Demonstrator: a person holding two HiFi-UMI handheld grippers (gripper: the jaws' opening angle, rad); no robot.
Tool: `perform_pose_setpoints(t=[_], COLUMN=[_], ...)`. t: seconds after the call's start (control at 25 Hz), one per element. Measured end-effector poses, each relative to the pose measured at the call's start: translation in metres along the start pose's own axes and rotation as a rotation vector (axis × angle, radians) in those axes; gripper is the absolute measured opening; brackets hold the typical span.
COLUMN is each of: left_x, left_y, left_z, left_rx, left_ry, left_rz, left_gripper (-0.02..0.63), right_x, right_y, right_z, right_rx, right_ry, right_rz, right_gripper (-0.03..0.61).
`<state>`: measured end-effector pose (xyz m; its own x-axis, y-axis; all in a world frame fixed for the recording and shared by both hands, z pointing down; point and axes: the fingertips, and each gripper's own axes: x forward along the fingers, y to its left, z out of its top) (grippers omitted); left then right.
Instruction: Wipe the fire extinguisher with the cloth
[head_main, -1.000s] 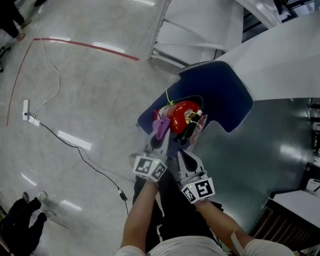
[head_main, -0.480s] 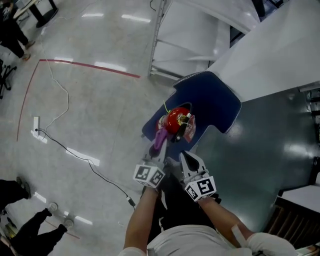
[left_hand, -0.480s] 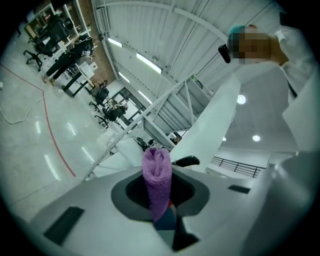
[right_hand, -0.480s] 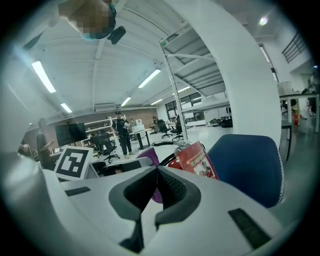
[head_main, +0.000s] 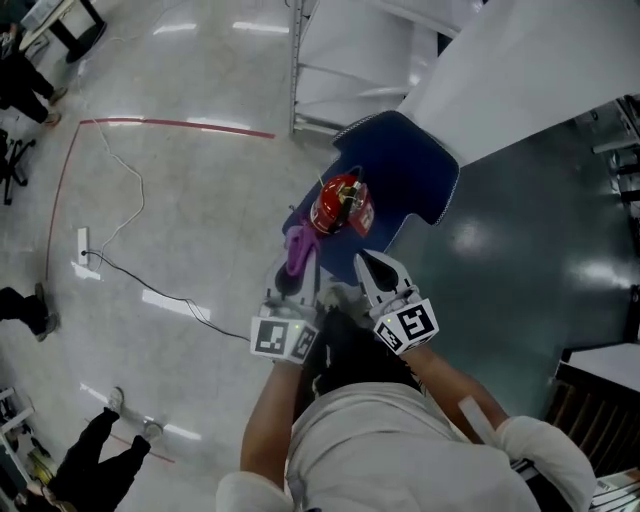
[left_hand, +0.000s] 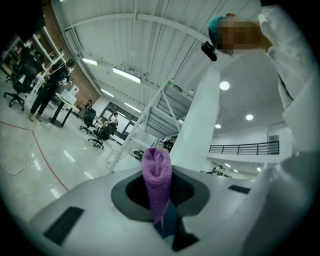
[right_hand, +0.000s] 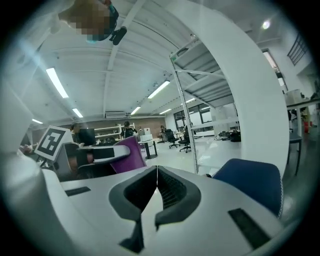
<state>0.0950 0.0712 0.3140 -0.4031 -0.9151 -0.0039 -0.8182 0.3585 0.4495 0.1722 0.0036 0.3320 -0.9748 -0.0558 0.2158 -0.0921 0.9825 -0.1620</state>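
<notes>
The small red metal fire extinguisher (head_main: 336, 206), seen from above with a black hose and a yellow tag at its top, stands on a dark blue padded mat with a pale stitched edge (head_main: 408, 160), towards the mat's edge on the person's side. Just short of the extinguisher on that side, the left gripper (head_main: 300, 270) is clamped on a rolled purple terry cloth (head_main: 297, 247); the left gripper view shows the roll standing up between the two jaws, its top end free. The cloth's tip is near the extinguisher's body, though whether they touch cannot be told. The right gripper (head_main: 365, 264) hovers beside the left one, also on the person's side of the extinguisher, and its jaws are pressed together with nothing between them. Beyond the extinguisher a white slanted panel (head_main: 510, 70) rises over the mat. Well to the extinguisher's left, a black cable (head_main: 150, 290) and a thin red line (head_main: 170, 125) cross the glossy grey floor (head_main: 200, 200).
</notes>
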Motion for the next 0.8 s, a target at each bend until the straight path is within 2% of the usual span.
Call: perform_pose_setpoints(t=[0.24, 0.4, 0.56, 0.8], left_x=[-0.025, -0.04, -0.046, -0.047], left_y=[-0.03, -0.044, -0.05, -0.053], left_z=[0.056, 0.085, 0.103, 0.105], left_rx=[0.09, 0.137, 0.187, 0.213], left_ry=[-0.07, -0.085, -0.08, -0.073], left_rz=[0.039, 0.07, 0.072, 0.079], left_gripper=[0.055, 0.055, 0.055, 0.055], right_x=[-0.009, -0.019, -0.023, -0.022], right_y=[0.004, 0.013, 0.017, 0.018], right_z=[0.07, 0.106, 0.116, 0.11], right_rx=[-0.021, -0.037, -0.035, -0.042], right_ry=[-0.101, -0.135, -0.147, -0.131], right_rz=[0.042, 0.06, 0.08, 0.088], right_gripper=[0.014, 0.014, 0.014, 0.014])
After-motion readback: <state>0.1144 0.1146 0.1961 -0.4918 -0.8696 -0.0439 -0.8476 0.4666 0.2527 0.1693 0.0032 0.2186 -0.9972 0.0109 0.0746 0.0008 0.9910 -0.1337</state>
